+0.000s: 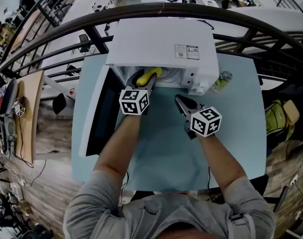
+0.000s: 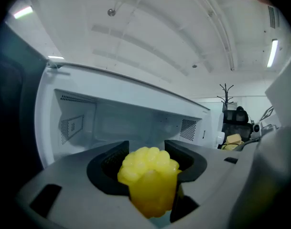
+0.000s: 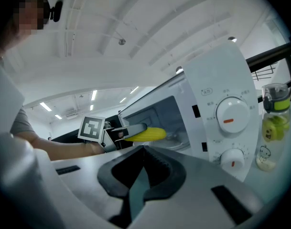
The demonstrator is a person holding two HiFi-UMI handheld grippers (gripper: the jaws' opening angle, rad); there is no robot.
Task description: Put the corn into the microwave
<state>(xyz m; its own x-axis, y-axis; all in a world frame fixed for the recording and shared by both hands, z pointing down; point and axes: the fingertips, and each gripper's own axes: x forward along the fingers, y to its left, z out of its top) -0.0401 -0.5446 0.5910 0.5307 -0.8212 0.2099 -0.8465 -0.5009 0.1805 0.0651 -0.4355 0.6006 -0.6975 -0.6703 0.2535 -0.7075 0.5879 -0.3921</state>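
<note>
Left gripper (image 1: 146, 81) is clamped on the corn (image 1: 152, 74), whose tip is at the microwave (image 1: 161, 44) mouth, not yet inside. Right gripper (image 1: 181, 102) is closed and empty in front of the microwave. Risks: I release early and the corn rolls out, or its tip clips the microwave's frame.

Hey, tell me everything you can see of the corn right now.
The corn is a bright yellow cob with rounded, glossy kernels. It looks plastic and whole. The left gripper is shut on it, with a dark pad pressing each side and the bumpy end sticking out past the jaws. The cob is held roughly level in the air, its tip at the open front of the white microwave. Nothing but the gripper visibly touches it.
</note>
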